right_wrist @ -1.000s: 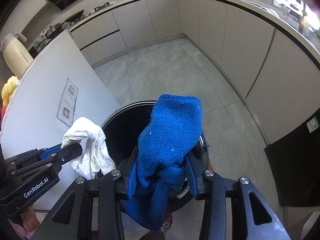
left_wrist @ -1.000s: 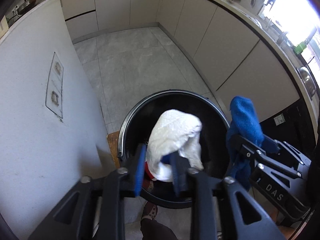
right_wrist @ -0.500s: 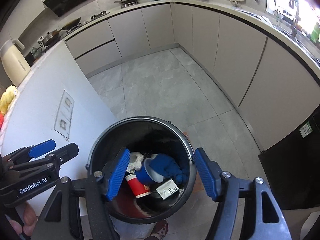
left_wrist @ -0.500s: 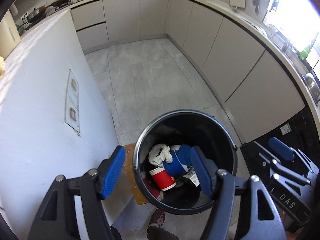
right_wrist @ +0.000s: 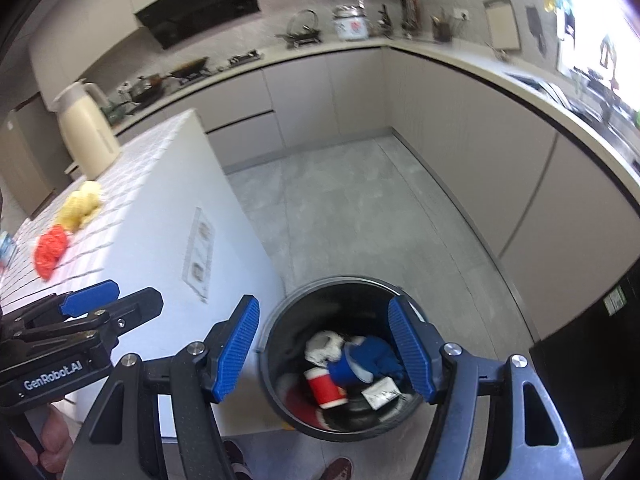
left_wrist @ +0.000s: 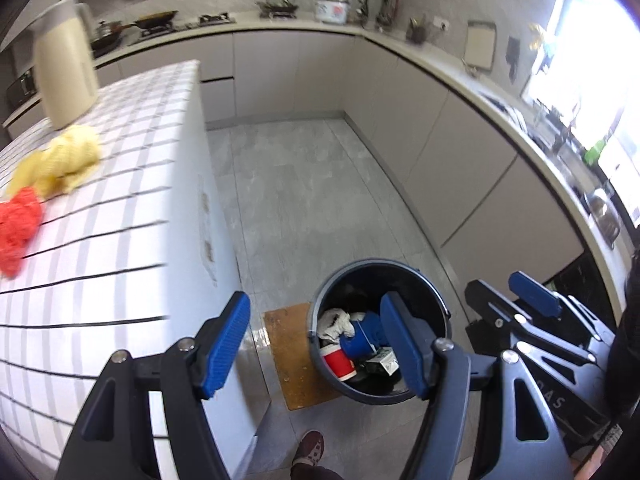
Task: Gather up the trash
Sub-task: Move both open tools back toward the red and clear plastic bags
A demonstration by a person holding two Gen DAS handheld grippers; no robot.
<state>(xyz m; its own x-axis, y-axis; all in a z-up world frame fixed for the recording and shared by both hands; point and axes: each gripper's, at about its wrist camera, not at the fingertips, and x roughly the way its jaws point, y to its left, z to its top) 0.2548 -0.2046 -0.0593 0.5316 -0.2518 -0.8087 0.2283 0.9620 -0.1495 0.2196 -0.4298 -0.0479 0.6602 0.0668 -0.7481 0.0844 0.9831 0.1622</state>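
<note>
Hovering over the bin [left_wrist: 378,330] with both claws spread and empty.

Through my left wrist view, my left gripper [left_wrist: 318,344] stands wide, nothing between its pads; the white rag [left_wrist: 334,322], blue cloth [left_wrist: 372,328] and red cup [left_wrist: 338,364] lie inside the bin, while a yellow cloth [left_wrist: 60,164] and red cloth [left_wrist: 16,232] wait on the tiled counter [left_wrist: 120,208]. Through my right wrist view, my right gripper [right_wrist: 328,348] gapes likewise. To do the next pick well, I judge each claw should take one cloth, gripping at the bunched middle.
</note>
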